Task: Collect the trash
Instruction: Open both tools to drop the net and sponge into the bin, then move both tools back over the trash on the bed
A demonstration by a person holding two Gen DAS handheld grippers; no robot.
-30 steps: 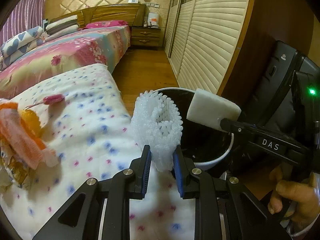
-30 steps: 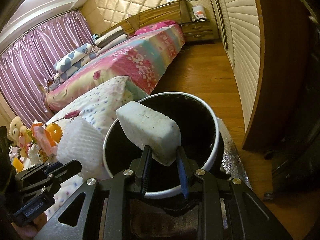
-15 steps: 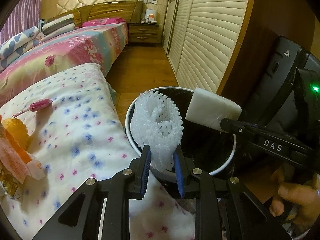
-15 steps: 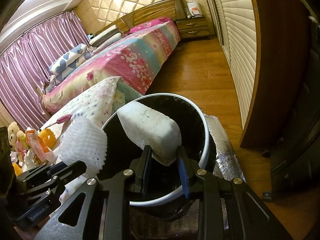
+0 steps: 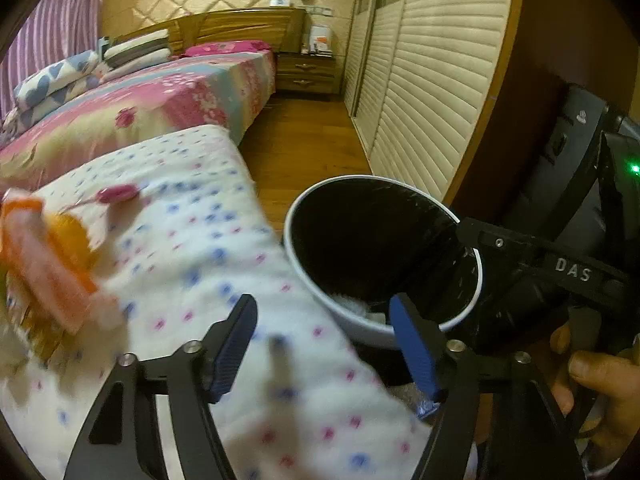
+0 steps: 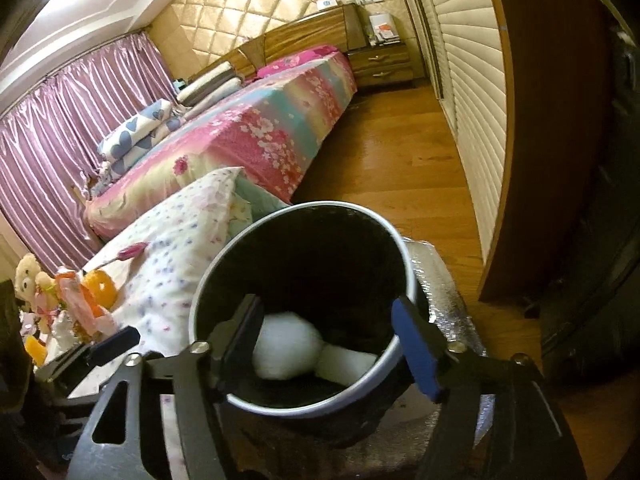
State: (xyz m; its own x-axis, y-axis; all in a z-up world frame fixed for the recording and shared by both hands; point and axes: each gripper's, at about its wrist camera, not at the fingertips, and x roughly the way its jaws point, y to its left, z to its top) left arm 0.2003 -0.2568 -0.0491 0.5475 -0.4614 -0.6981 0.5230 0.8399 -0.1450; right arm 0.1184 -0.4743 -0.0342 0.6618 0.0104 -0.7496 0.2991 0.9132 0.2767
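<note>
left wrist view: left gripper [image 5: 324,350] jaws have just been opening, now wide, nothing between them; trash bin [image 5: 478,280] just ahead to its right, white scraps low inside | right wrist view: right gripper [image 6: 328,346] jaws likewise just opened wide, empty, over the bin; foam net [image 6: 286,350] and foam block [image 6: 346,366] lie at its bottom

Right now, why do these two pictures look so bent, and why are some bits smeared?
Both views are fisheye, so the wardrobe doors and the bin rim bow outward, with dark corners. Left wrist view: the dotted quilt and orange wrapper are streaked by motion blur. Right wrist view: the white pieces in the bin are soft-edged, and glare whitens the ceiling.
</note>
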